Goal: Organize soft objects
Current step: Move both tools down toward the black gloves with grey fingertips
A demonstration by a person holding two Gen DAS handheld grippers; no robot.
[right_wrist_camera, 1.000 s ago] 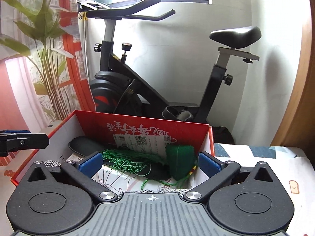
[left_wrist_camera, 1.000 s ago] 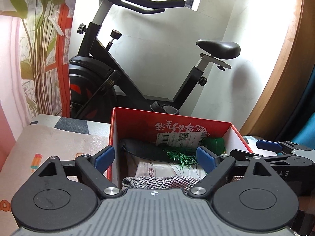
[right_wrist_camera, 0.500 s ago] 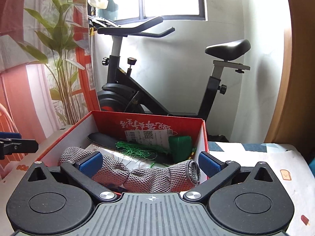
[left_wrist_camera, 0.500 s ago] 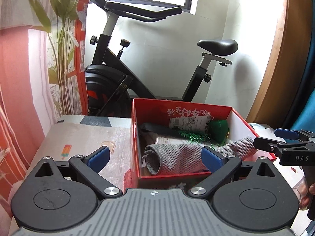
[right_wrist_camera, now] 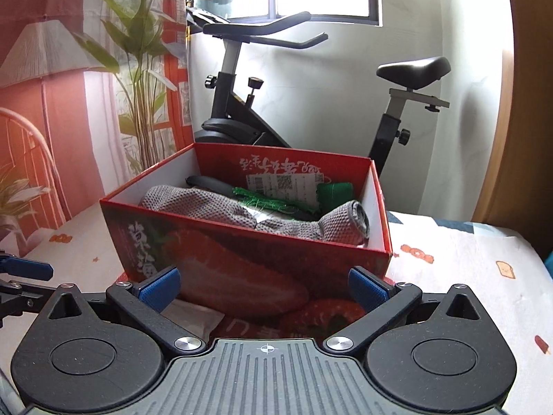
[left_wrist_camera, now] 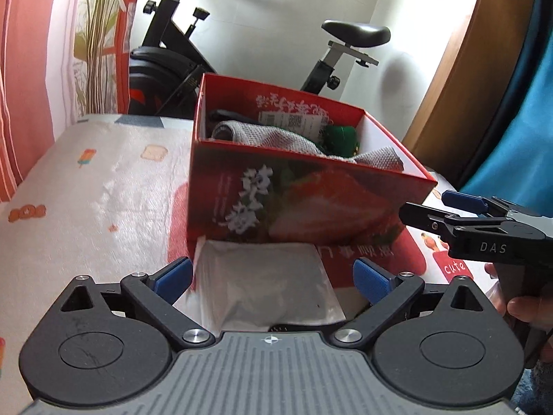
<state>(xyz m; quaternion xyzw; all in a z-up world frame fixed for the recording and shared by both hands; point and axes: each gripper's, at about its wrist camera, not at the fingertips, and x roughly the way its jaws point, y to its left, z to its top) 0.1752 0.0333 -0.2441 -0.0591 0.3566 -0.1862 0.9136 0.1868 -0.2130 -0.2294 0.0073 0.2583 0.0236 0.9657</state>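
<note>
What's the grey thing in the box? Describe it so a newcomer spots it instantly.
Find the red strawberry-print box on the patterned bedcover, in front of the exercise bike. Inside, along the near wall, lies a grey knit cloth, stretched side to side with one rolled end at the right. It is the only grey, mesh-textured item; its neighbours are green tinsel and a black piece.

The letters "DAS" stand in pale print on the black body of the right gripper (left_wrist_camera: 459, 212), to the right of the red box (left_wrist_camera: 293, 204). Just below that gripper, the word "cute" is printed in white on a red patch of the tablecloth (left_wrist_camera: 103, 186). The red box carries large white Chinese characters on its near outer wall and more on its inner back wall; they are not clear enough to read. A white label (right_wrist_camera: 281, 183) with a barcode and a QR code is fixed to that inner back wall; its small print is illegible.
</note>
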